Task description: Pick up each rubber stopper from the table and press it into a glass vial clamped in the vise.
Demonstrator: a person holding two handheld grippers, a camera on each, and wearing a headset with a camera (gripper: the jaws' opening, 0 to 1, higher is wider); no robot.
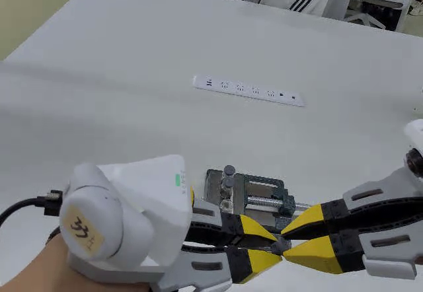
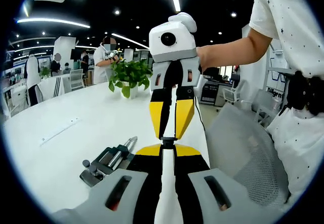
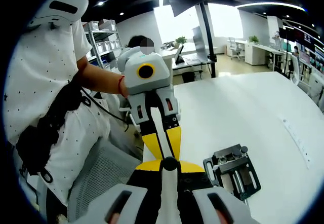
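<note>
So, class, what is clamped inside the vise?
Glass vials stand in a row in the vise, the farther two dark-topped, the nearest looking clear. The fingers of the left gripper cover the vise's near edge; the vials' bases are hidden.

Near side of vise (image 1: 264, 196) is hidden behind the tips of left tool (image 1: 280, 246) and right tool (image 1: 285, 242). A small dark piece (image 3: 169, 163) sits where the two tools' tips meet. It is too small to identify, and which tool grips it cannot be told. Vials (image 1: 229, 176) just beyond the tips: too small to tell whether stoppered. Right tool's rear is cut off at the frame edge.
</note>
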